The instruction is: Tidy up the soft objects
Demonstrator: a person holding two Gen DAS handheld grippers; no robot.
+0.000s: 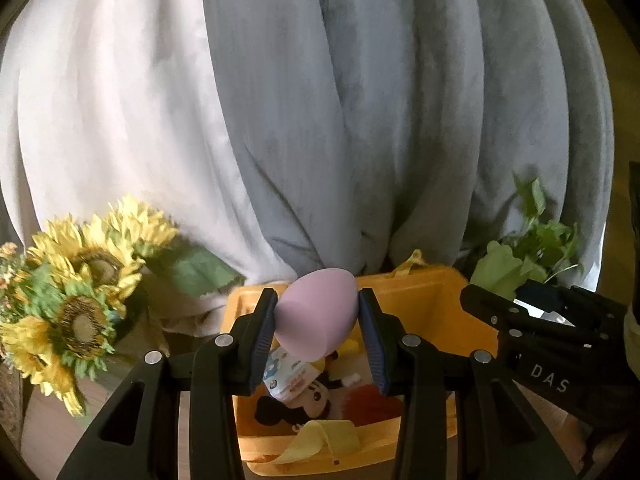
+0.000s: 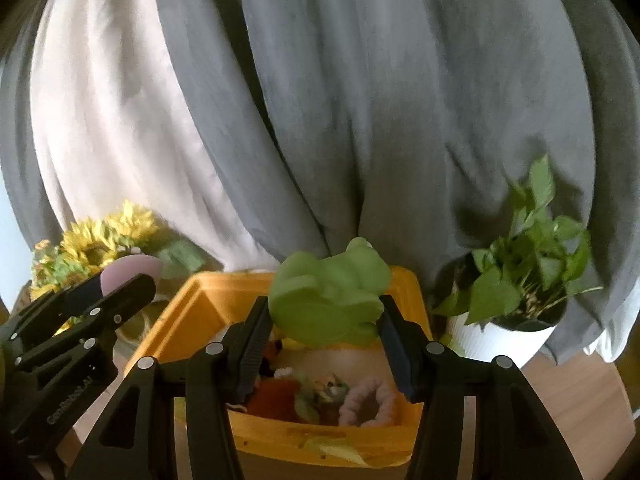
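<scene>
1. The left gripper (image 1: 318,320) is squeezing a pink egg-shaped sponge (image 1: 318,314) across its middle, the pads pressing on both sides so the thing isn't slipping. It's hanging right over the yellow storage bin (image 1: 436,304).
2. The right gripper (image 2: 324,312) is clamping a green squishy frog toy (image 2: 328,300) the same way, over that same bin, just beside the left one.
3. The bin is already holding a mouse plush (image 1: 304,396), something red and fuzzy (image 1: 374,400) and a pink scrunchie (image 2: 370,400), so I'm guessing both are about to get dropped in.
4. Room-wise: the bin mouth is looking wide open, but the sunflowers (image 1: 80,280) are crowding the left rim and a potted plant (image 2: 520,280) is sitting near the right. The grey curtain (image 2: 360,120) is hanging close behind.
</scene>
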